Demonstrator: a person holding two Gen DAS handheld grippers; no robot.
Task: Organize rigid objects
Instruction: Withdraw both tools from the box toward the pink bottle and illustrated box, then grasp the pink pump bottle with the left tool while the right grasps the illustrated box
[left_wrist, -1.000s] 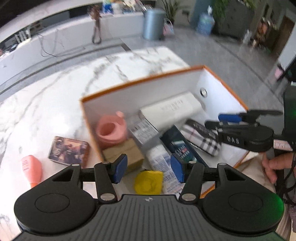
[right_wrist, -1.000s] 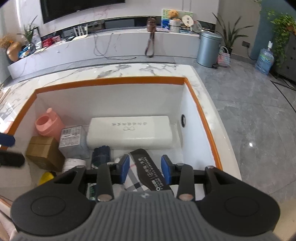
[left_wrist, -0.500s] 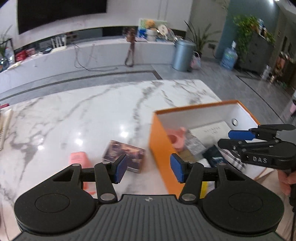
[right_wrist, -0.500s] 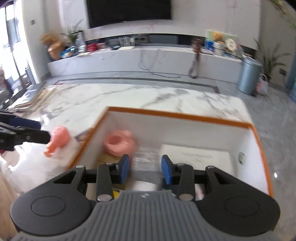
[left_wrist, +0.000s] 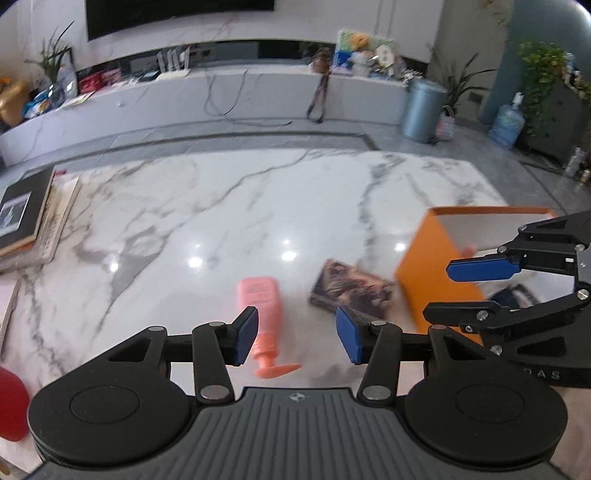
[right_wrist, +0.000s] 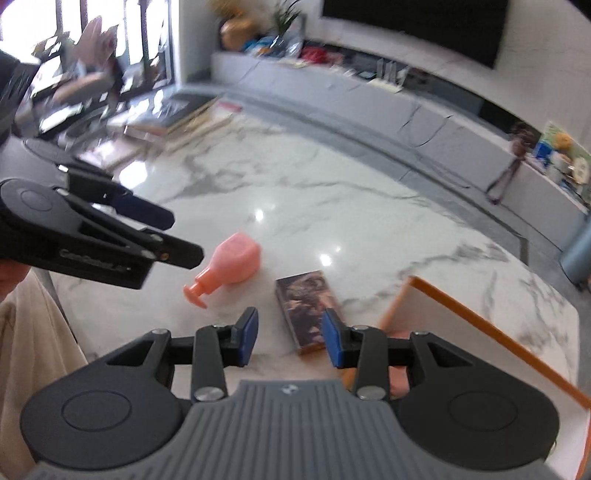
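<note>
Lengthwise, pink bottle (left_wrist: 259, 309), nozzle nearward

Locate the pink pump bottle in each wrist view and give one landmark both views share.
Left wrist: pink pump bottle lies low centre on the marble table, pump toward the camera.
Right wrist: it lies left of centre, pump pointing lower left.
Shared landmark: the dark picture box beside it.

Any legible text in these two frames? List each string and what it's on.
"DAS": on the body of the right hand-held gripper, faint, left wrist view.
Embossed lettering on the left hand-held gripper: too blurred to read.
Pink bottle label: unreadable.
Patterned box: artwork only, no legible text.
</note>
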